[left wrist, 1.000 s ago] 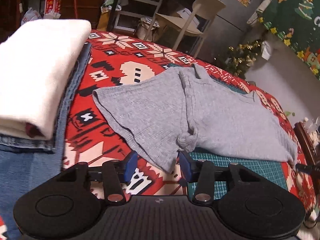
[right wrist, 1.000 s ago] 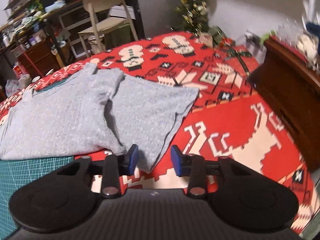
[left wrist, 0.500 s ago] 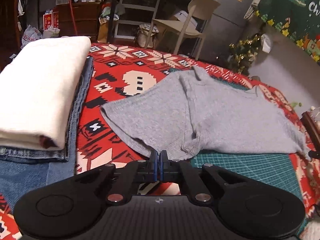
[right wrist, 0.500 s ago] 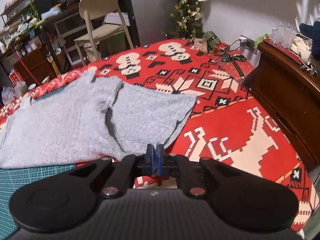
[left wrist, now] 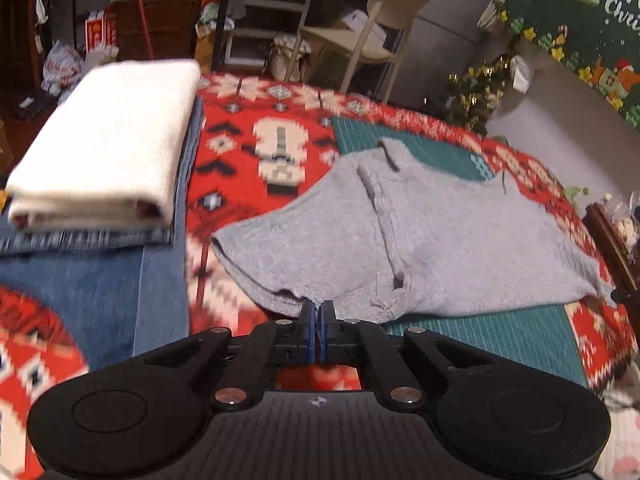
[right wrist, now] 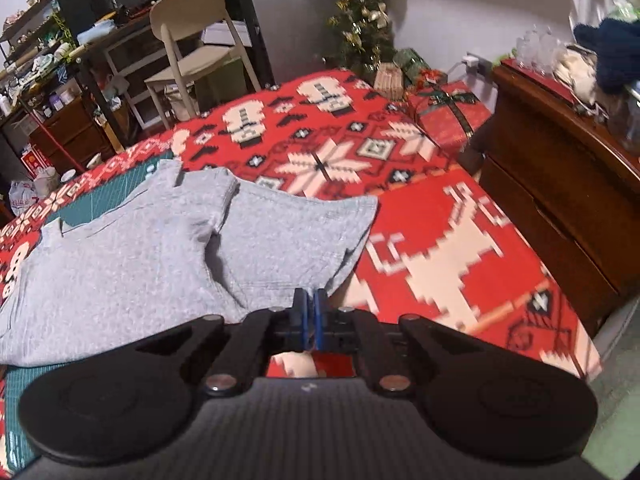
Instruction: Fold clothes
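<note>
A grey T-shirt [left wrist: 420, 240] lies spread on a green cutting mat [left wrist: 480, 340] over a red patterned blanket [left wrist: 256, 152]. My left gripper [left wrist: 318, 308] is shut on the near hem of the shirt's left sleeve and holds it lifted. In the right wrist view the same shirt [right wrist: 140, 256] shows, and my right gripper [right wrist: 309, 300] is shut on the near hem of the right sleeve, also raised off the blanket [right wrist: 440, 248].
A stack of folded clothes, a white piece [left wrist: 108, 144] on top of blue denim [left wrist: 92, 292], lies at the left. A dark wooden dresser [right wrist: 560, 184] stands at the right edge. A beige chair [right wrist: 196, 48], shelves and a small Christmas tree [right wrist: 364, 20] stand beyond the far side.
Both grippers went from open around the sleeve hems to shut on them, then rose and drew back, lifting the near edge of the shirt.
</note>
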